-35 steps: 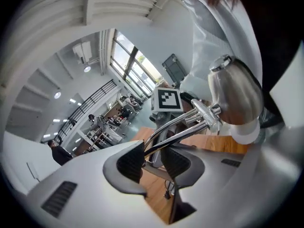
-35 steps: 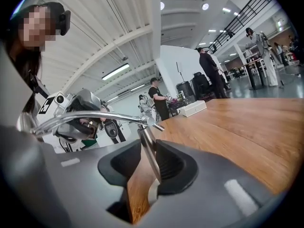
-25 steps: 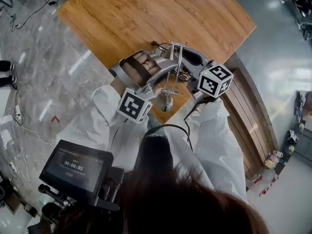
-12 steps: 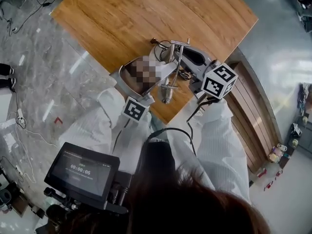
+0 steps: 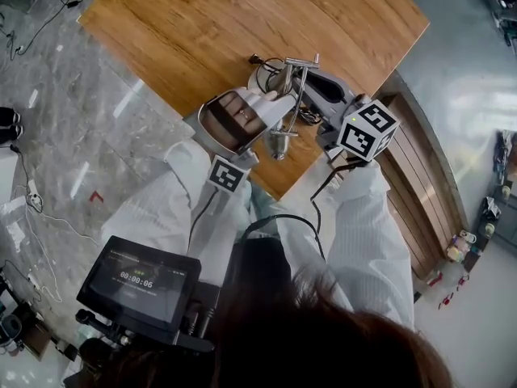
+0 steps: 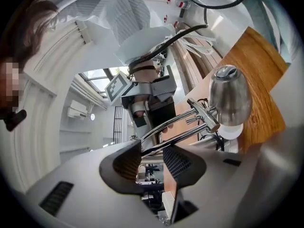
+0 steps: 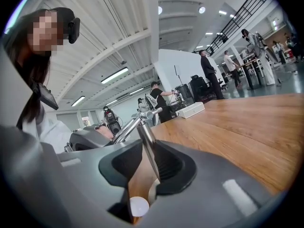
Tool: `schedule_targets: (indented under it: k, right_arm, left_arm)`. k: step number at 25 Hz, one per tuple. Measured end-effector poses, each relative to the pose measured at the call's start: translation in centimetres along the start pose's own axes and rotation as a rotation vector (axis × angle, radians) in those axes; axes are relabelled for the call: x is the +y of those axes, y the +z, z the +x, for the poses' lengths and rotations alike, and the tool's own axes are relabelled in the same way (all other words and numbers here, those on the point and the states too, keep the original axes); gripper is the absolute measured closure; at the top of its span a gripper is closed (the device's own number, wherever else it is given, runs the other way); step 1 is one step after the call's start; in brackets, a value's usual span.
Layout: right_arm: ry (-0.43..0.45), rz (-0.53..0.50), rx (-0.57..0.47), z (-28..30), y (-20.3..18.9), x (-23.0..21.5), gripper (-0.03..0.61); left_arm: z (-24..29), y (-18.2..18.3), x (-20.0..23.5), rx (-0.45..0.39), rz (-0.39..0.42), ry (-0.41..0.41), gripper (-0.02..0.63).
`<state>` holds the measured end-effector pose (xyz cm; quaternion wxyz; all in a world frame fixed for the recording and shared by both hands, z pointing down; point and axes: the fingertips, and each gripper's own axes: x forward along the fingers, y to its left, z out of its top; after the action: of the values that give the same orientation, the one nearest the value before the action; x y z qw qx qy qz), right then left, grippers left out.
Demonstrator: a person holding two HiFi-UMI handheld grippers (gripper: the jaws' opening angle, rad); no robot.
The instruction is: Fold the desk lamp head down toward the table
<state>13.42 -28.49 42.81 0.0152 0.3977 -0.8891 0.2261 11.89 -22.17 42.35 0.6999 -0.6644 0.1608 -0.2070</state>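
Note:
A chrome desk lamp stands near the front edge of the wooden table (image 5: 202,23). Its bell-shaped head (image 5: 279,145) (image 6: 230,96) hangs from a twin-rod arm (image 5: 292,95) (image 6: 190,122). My left gripper (image 5: 275,107) (image 6: 152,151) comes from the left, shut on those two rods, which fill the gap between its pads. My right gripper (image 5: 300,87) (image 7: 148,151) comes from the right, around the lamp's upright post (image 7: 145,134). Its jaws are closing; the post lies against the right pad, with a gap at the left pad.
The lamp's cable (image 5: 260,61) lies coiled by the base. A slatted wooden bench (image 5: 416,176) runs along the table's right side, with marble floor (image 5: 73,136) on the left. Far across the table sits a white box (image 7: 192,109); people stand beyond it.
My left gripper has rolled while holding the lamp arm, so its marker cube shows a different face. The lamp head has shifted slightly. The right gripper has stayed at the post.

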Motion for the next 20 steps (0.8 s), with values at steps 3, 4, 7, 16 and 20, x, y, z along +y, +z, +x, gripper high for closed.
schedule_targets:
  k: [3,4,7,16,20]
  right_arm:
    - [-0.022,0.004,0.008,0.2,-0.2,0.0,0.497]
    - [-0.029,0.007,0.011,0.2,-0.3,-0.1,0.497]
    - [-0.043,0.013,0.022,0.2,-0.6,-0.6,0.487]
    - [-0.042,0.028,0.011,0.0,-1.0,-1.5,0.489]
    - [-0.097,0.017,-0.006,-1.9,-0.9,-1.9,0.492]
  left_arm:
    - [-0.1,-0.2,-0.2,0.021,-0.012,-0.015,0.482]
    - [-0.1,-0.2,-0.3,0.032,-0.012,-0.015,0.479]
    - [0.0,-0.3,-0.5,0.059,-0.009,0.006,0.477]
    - [-1.2,-2.3,-2.2,0.135,-0.346,-0.099,0.439]
    - [-1.4,-4.6,-0.8,0.22,-0.571,-0.118,0.439]
